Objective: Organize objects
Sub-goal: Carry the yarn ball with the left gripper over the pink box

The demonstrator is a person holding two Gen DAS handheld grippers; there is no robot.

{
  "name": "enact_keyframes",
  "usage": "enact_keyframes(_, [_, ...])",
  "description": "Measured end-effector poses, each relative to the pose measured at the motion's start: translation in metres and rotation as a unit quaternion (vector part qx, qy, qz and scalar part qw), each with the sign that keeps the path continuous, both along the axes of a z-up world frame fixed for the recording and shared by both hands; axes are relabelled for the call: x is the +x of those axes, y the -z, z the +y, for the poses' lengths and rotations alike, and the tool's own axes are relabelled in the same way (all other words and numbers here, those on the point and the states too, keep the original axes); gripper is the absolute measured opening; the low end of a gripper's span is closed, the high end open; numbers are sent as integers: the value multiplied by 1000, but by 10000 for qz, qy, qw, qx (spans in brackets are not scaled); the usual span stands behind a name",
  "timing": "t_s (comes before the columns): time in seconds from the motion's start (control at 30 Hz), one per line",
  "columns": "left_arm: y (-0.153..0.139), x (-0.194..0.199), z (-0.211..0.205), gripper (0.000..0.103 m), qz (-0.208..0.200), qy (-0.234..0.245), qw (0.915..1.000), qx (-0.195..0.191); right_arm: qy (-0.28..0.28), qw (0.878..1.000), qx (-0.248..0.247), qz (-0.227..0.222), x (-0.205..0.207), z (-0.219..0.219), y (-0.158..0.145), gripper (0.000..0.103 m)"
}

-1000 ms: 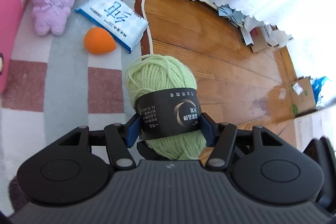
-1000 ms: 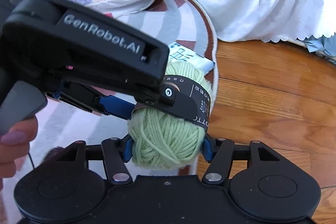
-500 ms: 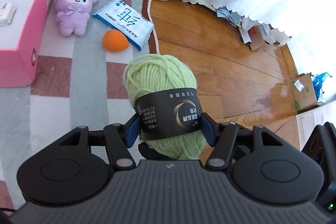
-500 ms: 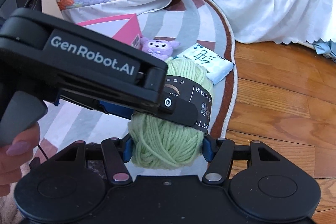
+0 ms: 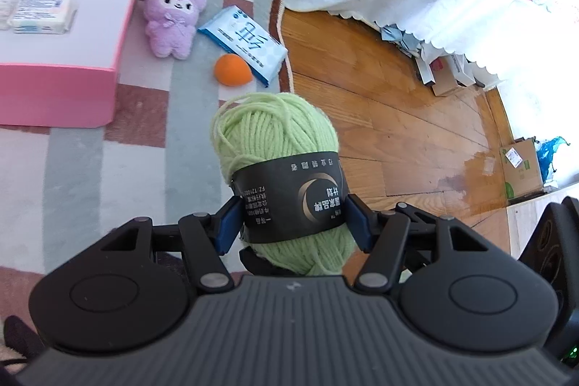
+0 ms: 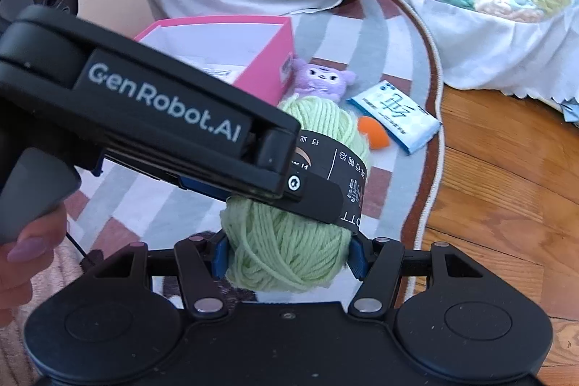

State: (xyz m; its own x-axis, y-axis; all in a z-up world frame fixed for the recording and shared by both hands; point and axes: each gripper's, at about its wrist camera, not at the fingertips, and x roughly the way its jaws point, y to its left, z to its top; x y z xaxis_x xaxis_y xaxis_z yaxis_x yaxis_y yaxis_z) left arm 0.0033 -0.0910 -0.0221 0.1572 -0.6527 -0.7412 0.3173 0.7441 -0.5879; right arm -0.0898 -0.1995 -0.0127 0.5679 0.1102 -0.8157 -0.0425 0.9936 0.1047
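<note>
Green yarn ball (image 5: 277,147) is pinched by both our left gripper (image 5: 289,223) and right gripper (image 6: 287,254), so we'd better release one before swinging to the pink box (image 5: 72,82) at upper left.

On show: 1 yarn ball (image 5: 275,140), 1 plush toy (image 5: 168,20), 1 orange sponge (image 5: 231,70), 1 tissue pack (image 5: 246,42), 1 pink box (image 5: 61,85).

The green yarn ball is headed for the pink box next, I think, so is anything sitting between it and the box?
Nothing visible blocks it. The green yarn ball is held off the rug by both the left tool and right tool; the pink box has bare striped rug before it. The purple plush lies beside the box, off that path.
</note>
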Motion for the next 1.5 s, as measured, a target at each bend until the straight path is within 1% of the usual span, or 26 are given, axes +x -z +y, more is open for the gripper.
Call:
enact_keyframes(0.27, [-11, -7, 22, 60, -144, -159, 9997, 114, -171, 9998, 36, 68, 9, 19, -6, 66])
enact_keyframes(0.57, [-26, -6, 62, 60, -265, -519, 9983, -6, -562, 9983, -182, -4, 27, 52, -24, 66])
enact_keyframes(0.93, [-43, -3, 92, 60, -437, -860, 9953, -3, -828, 9963, -202, -56, 45, 75, -38, 66])
enact_keyframes(1.07, [-49, 2, 99, 61, -520, -920, 9944, 7, -875, 9959, -181, -112, 53, 81, -43, 66])
enact_keyframes(1.23, [-52, 7, 106, 61, -623, -1007, 9929, 111, -807, 9965, -129, -146, 63, 89, -42, 66])
enact_keyframes(1.37, [-53, 12, 110, 61, -693, -1061, 9918, 178, -780, 9969, -1, -137, 73, 91, -41, 66])
enact_keyframes(1.5, [-56, 23, 116, 61, -777, -1117, 9905, 219, -788, 9966, 86, -227, 84, 94, -42, 66])
